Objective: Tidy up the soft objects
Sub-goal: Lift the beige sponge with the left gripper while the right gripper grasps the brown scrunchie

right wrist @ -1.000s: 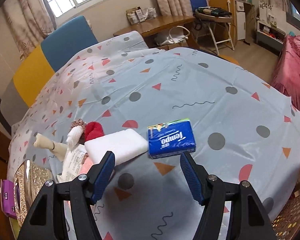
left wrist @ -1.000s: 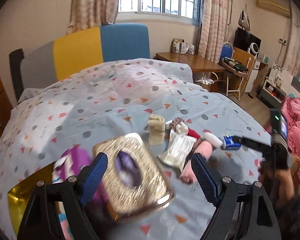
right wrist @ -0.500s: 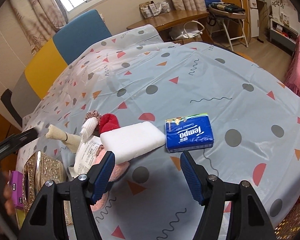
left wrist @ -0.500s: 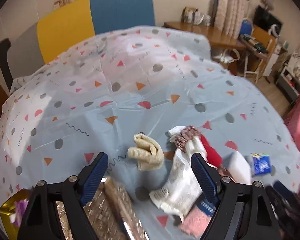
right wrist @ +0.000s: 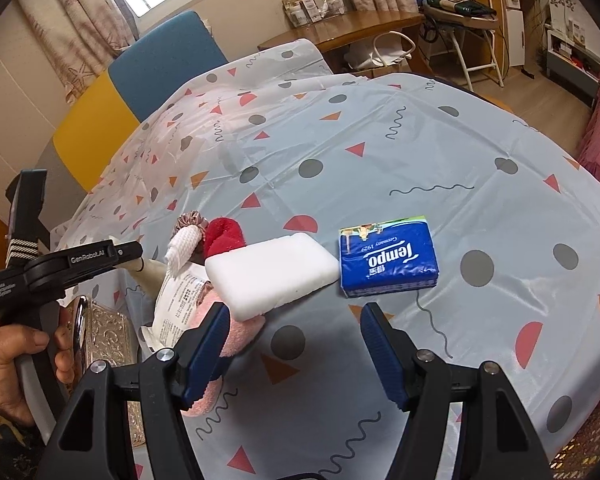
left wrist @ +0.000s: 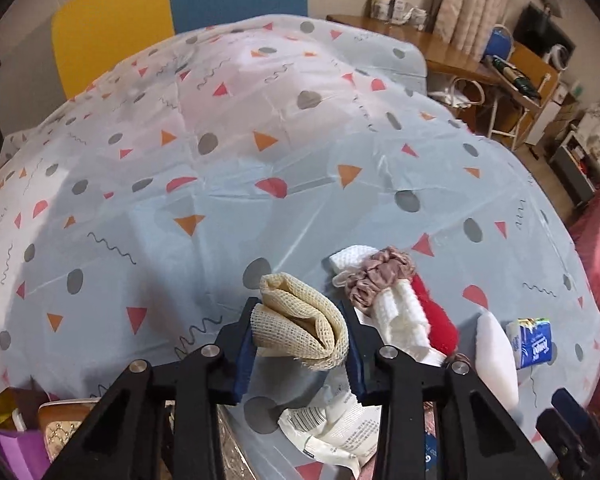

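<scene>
The blue plastic-wrapped tissue pack [right wrist: 388, 258], right of centre in the right wrist view, reads "Tempo" and "Germany 1929", upside down. At left, the black handheld gripper body [right wrist: 66, 270] carries "GenRobot.AI" and "Data Acquisition System"

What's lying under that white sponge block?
The white sponge block rests partly on a pink fuzzy item, with a red fuzzy item behind it. Whatever else lies beneath is covered.

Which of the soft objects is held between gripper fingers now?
The beige mesh cloth: the left gripper is closed on it. The white sponge, red cloth and pink scrunchie lie free.
</scene>
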### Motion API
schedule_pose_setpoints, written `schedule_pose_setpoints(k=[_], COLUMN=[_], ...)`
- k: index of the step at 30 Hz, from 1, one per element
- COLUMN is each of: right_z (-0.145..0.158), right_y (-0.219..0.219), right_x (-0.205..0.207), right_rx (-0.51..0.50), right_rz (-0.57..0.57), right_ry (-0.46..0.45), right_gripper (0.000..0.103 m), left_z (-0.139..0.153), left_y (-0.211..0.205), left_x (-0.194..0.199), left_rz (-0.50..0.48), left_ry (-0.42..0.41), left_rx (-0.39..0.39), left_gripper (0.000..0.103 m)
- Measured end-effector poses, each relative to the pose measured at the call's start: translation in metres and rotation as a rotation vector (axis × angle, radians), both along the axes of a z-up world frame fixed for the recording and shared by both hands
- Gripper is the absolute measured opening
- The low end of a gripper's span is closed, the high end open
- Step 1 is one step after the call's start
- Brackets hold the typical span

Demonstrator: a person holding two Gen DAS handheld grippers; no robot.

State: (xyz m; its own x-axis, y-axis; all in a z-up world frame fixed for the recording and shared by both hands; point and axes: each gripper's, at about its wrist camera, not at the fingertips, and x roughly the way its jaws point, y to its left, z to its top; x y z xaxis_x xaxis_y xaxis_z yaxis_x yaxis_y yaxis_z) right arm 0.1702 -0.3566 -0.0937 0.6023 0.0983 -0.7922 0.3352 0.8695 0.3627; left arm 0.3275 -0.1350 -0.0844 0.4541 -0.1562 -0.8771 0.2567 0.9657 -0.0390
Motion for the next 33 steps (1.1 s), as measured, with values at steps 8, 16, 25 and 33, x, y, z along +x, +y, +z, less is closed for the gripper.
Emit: schedule_pose_setpoints(k=[8, 16, 25, 33], right_z=[0.016, 0.0, -0.022, -0.04], right_y=[0.012, 0.047, 0.083, 0.109], right_x=[0.026, 0.098, 0.157, 0.184], right_rx=[-0.03, -0.041, -0.039, -0.107], right_rz=[0.086, 0.22, 0.265, 0.35], right_ry=[-0.019, 0.041, 0.076, 0.131], right_gripper=[0.069, 0.062, 0.062, 0.029], left_z=[0.032, 0.046, 0.062, 0.077], left_y=[0.012, 0.02, 0.024, 0.038], left_x=[-0.014, -0.02, -0.025, -0.028], left_rz=[-0.011, -0.014, -0.017, 0.002], left_ry=[-0.06, -0.071, -0.084, -0.101], left_rx=[-0.063, -0.098, -0.14, -0.161], left_gripper=[0.038, 0.038, 0.038, 0.038])
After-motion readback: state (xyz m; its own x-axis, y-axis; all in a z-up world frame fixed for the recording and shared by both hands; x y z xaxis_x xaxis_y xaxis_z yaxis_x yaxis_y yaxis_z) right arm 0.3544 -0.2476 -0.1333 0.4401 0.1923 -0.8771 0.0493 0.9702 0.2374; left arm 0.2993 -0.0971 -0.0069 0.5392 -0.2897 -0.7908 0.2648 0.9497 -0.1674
